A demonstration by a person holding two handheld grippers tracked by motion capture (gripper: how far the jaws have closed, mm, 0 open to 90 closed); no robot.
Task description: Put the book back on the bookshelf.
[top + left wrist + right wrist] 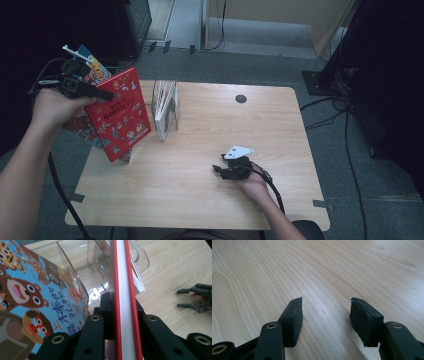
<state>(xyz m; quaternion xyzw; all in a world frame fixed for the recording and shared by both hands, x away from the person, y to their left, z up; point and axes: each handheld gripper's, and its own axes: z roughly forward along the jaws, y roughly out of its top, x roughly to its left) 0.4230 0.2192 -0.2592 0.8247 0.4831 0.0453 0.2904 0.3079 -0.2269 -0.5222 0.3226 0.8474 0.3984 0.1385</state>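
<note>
Left gripper (95, 93) clamps the red book (119, 114) by its edge, holding it upright and tilted above the table's (200, 170) left side, just beside the clear plastic rack (167, 111); a blue picture book (30, 302) stands right behind it. Right gripper (218, 169) rests on the table well apart, jaws spread, nothing between them.

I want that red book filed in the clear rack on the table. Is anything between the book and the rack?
Nothing visible blocks it. The left gripper clamps the red picture book just left of the clear plastic book rack. A blue cartoon-bear book lies behind it, away from the rack, which already holds thin white books.
</note>
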